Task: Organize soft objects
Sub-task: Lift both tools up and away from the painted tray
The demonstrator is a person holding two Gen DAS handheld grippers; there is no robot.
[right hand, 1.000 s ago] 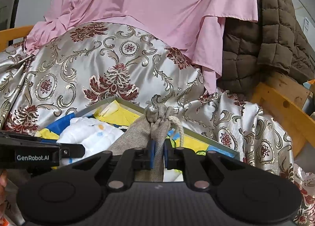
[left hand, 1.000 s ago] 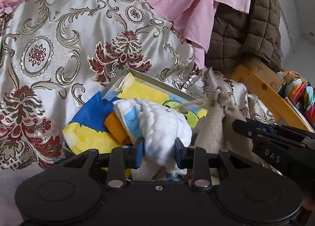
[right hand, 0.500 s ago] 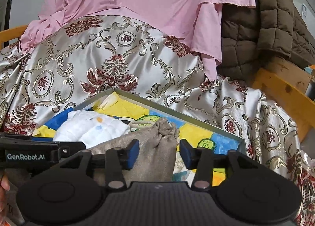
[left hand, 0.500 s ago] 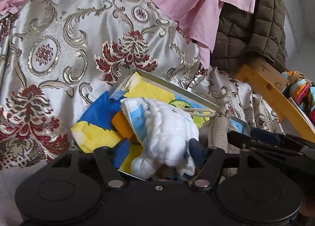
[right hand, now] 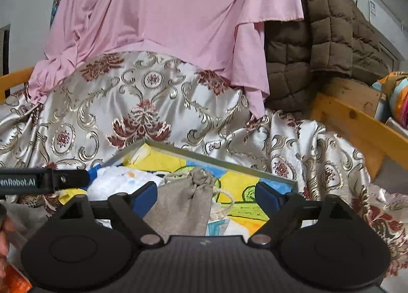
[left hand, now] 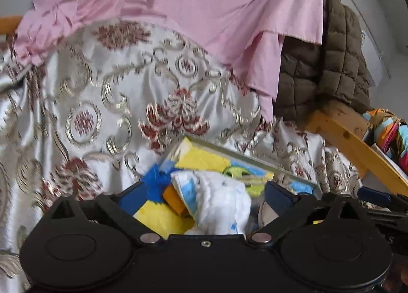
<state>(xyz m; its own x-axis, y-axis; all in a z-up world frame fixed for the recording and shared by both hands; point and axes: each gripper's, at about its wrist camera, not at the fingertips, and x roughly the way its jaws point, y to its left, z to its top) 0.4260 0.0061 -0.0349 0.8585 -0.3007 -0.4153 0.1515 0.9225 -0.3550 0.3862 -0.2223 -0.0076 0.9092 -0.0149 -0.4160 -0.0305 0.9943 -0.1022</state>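
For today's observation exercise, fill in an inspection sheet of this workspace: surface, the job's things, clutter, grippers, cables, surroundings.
Surface: patterned satin cover, creased, over the bed.
Job's things: white quilted cloth and beige drawstring pouch lie in the colourful tray.
Clutter: orange item beside the cloth; what it is cannot be told.
Grippers: left gripper jaws opening, cloth between them, pads clear; right gripper jaws opening, pouch between them, unpressed.
Cables: nothing seen.
Surroundings: pink sheet, brown quilted blanket, wooden frame.
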